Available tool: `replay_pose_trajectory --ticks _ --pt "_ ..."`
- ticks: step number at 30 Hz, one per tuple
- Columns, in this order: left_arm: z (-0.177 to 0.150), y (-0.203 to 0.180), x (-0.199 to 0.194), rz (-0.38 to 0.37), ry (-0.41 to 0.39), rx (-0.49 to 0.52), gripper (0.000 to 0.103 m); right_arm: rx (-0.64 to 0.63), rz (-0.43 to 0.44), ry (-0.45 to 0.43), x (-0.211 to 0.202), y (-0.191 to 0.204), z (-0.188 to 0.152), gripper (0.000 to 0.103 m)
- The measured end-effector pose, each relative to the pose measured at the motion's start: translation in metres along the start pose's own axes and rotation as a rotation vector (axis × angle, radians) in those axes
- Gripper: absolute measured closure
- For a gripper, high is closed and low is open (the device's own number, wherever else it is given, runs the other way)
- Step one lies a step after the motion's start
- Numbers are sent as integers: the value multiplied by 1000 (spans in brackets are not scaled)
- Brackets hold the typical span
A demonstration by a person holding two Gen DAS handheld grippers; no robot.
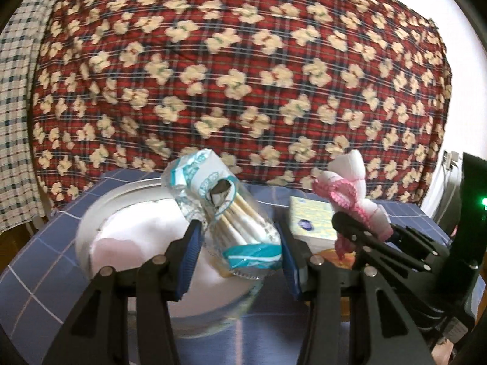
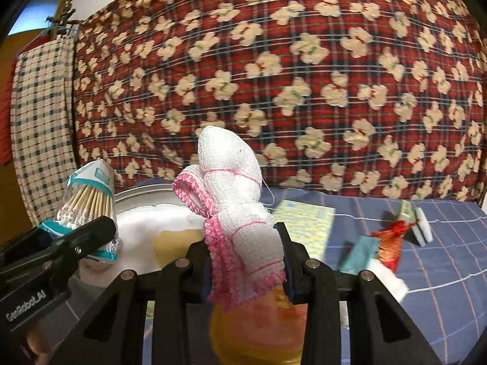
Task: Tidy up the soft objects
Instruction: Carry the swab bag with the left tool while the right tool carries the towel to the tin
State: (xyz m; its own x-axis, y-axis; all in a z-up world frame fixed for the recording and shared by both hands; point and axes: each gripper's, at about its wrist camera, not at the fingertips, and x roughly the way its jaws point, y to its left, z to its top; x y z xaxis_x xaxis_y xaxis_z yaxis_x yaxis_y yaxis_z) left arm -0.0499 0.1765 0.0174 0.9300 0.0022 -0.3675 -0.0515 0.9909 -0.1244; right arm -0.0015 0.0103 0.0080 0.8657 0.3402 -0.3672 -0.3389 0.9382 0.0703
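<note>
Cotton-swab pack sits clamped between the left gripper pads, tilted, over the round tin holding white pads. Right gripper is pinched on the pink-edged gauze roll, near the yellow packet. Risk: slick wrapper slides out — 2 grippers close, could bump & knock both loose.

"GenRobot_AI" in white letters on the black left gripper body; other labels unreadable.

Cotton-swab pack and pink-trimmed white gauze bundle, both held aloft.
</note>
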Motion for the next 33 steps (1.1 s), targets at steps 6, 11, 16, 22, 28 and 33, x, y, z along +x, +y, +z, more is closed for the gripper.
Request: replay_pose_trajectory --ticks 6,11,16,22,28,33 --pt "0 38 0 65 -3 -47 55 -43 31 3 10 28 1 65" --pt "-1 68 7 103 18 -86 55 -58 59 19 24 48 2 65" --pt "-2 78 17 123 45 -77 55 -47 86 63 48 67 6 65" --pt "-9 82 31 139 95 -68 55 -3 136 131 81 87 11 65" --pt "-15 89 48 168 158 -78 55 -34 154 162 96 97 7 64" --pt "-16 82 53 194 173 -24 55 -55 152 161 101 99 7 64"
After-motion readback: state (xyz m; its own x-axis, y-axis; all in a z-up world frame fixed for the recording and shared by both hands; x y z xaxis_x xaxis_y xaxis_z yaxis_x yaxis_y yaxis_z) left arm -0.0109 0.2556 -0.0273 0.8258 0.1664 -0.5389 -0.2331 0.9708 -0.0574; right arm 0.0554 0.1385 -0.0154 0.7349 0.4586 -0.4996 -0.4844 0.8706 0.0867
